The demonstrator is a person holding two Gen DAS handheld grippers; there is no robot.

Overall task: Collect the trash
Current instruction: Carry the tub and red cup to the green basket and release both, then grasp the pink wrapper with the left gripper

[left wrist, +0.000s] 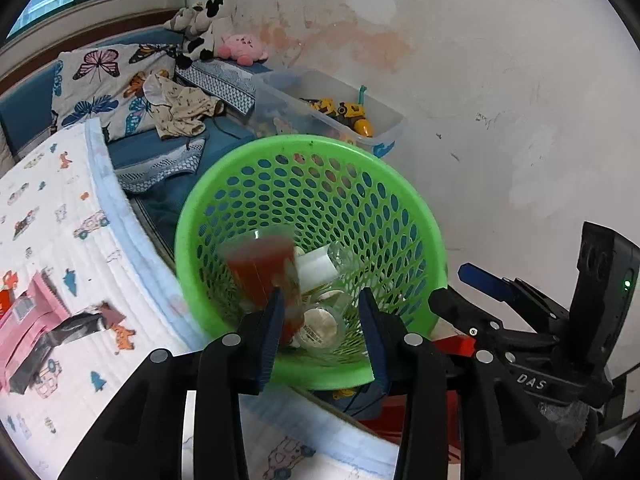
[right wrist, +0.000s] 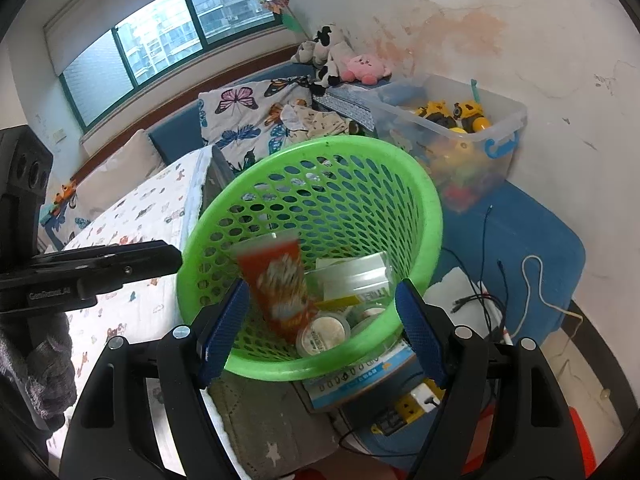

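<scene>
The green basket sits tilted between a quilted bed on the left and a blue mat on the right, its near rim gripped by the right claw – wide jaws, one pad on each side of the basket. The left claw hangs released over the opening; a blurred red snack tube sits just beyond its left finger, inside the basket. At the bottom lie a clear lidded cup and a clear bottle – a toy bin stands far right
</scene>
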